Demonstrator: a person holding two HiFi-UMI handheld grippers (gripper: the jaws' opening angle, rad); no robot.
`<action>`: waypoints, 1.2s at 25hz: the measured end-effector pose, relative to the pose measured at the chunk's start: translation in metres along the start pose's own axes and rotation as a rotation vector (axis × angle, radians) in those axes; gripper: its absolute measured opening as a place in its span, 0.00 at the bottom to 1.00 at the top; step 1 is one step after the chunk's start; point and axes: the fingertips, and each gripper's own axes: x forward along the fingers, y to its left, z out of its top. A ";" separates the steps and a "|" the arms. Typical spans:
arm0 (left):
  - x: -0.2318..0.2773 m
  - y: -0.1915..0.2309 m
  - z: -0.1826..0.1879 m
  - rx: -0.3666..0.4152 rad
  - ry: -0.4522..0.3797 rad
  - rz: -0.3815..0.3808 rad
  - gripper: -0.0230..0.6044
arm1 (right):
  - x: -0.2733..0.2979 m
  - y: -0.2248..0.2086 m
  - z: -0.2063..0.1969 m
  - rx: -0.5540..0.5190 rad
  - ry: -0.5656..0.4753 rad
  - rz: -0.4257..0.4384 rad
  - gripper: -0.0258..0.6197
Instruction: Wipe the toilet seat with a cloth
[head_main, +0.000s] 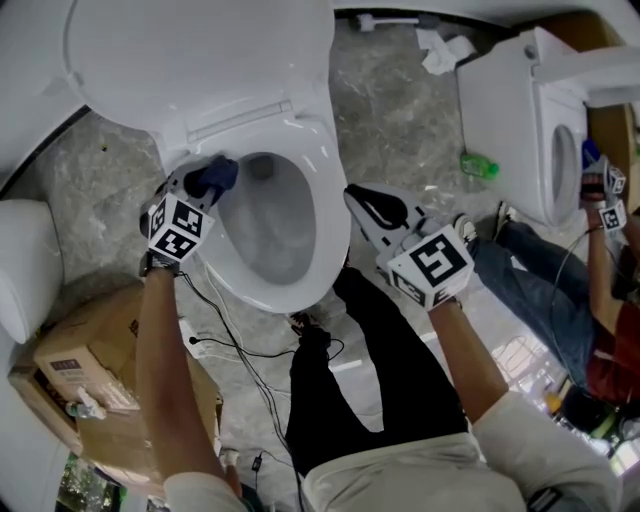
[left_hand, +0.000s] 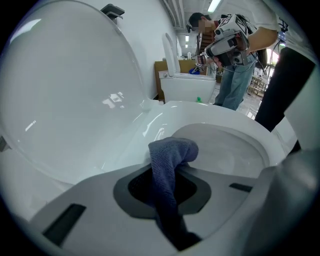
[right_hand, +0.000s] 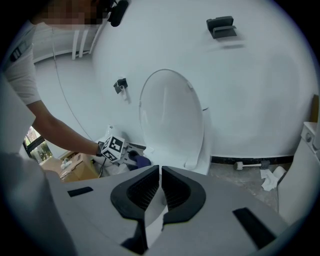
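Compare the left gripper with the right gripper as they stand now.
The left gripper is shut on the blue cloth; the right gripper is shut with nothing between its jaws. The left gripper sits at the toilet rim, with the cloth's end over it; the right gripper hangs off to the bowl's other side, wiping nothing. Both have their jaws closed.

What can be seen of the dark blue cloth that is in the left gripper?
The dark blue cloth is a small soft textile with a fine woven texture. The left gripper is shut on it: the cloth runs as a bunched strip between the jaws, and its free end sticks out and folds over forward. In the head view it sits at the left rear part of the white toilet rim. Whether it presses on the rim cannot be told.
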 end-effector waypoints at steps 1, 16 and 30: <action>0.002 0.003 0.004 0.008 0.003 0.006 0.10 | 0.002 -0.001 0.002 -0.003 -0.001 0.002 0.10; 0.026 0.024 0.047 -0.036 -0.023 0.070 0.10 | -0.007 -0.021 0.018 0.031 -0.040 -0.043 0.10; -0.007 0.051 0.148 -0.498 -0.358 0.184 0.10 | -0.077 -0.024 0.036 0.065 -0.108 -0.164 0.10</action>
